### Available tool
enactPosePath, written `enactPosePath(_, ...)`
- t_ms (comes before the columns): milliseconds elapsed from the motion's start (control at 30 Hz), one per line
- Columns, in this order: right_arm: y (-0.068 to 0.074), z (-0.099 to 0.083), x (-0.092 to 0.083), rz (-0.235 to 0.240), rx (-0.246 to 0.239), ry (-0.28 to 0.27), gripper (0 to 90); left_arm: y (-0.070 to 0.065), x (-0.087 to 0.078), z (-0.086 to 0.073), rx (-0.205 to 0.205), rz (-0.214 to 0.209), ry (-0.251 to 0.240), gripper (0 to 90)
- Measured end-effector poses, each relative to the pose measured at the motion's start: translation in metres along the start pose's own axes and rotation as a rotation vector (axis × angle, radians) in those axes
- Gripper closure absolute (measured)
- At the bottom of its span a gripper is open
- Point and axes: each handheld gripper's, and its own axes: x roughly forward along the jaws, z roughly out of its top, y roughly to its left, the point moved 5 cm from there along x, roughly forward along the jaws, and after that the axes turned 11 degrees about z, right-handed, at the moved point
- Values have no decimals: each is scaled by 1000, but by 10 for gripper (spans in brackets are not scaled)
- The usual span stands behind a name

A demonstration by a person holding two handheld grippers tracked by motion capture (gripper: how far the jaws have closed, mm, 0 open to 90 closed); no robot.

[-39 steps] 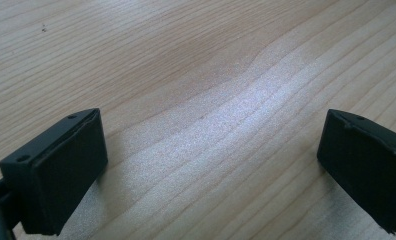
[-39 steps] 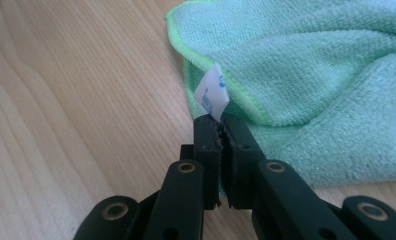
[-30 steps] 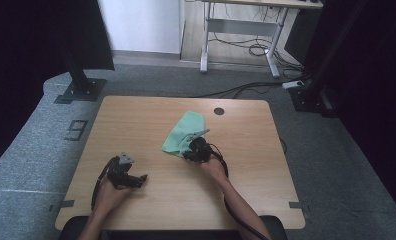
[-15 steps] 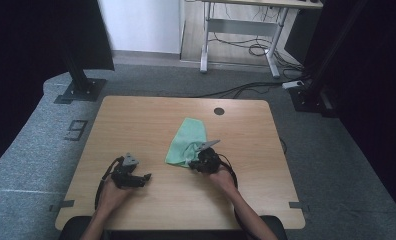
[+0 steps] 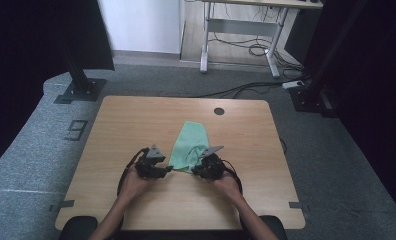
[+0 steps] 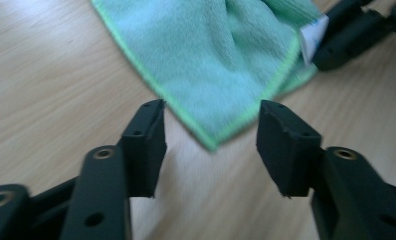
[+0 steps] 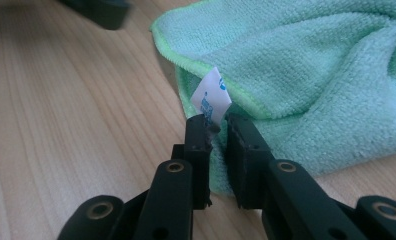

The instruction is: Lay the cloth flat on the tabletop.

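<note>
The right claw (image 7: 217,125) pinches the green cloth (image 5: 188,145) edge at 3 o'clock; the left claw (image 6: 211,125), half-wide and closing, frames the 9 o'clock corner.

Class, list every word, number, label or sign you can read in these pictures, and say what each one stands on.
"9": a large figure marked on the grey floor, left of the table in the high view.
Blue print on the white tag of the green cloth: too small and blurred to read.
Nothing readable on the table or on the claws.
</note>
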Motion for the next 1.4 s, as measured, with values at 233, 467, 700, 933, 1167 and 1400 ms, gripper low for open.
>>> enactPosePath(233, 1, -3, -2, 11, 2, -3, 768, 5, 26, 4, 14, 94, 50, 381)
enactPosePath(467, 1, -7, -8, 5, -9, 18, 763, 16, 27, 1, -25, 126, 50, 306)
enactPosePath(700, -8, -22, -27, -34, 5, 34, 733, 28, 21, -5, -36, 182, 65, 303)
enactPosePath(933, -22, -33, -45, -80, 35, 37, 706, 34, 15, -12, -58, 187, 72, 301)
enactPosePath(1167, -30, -37, -52, -94, 30, 41, 678, 39, 11, -17, -72, 185, 75, 299)
enactPosePath(1400, -24, -36, -57, -84, 45, 29, 526, 33, 9, -11, -35, 198, 69, 293)
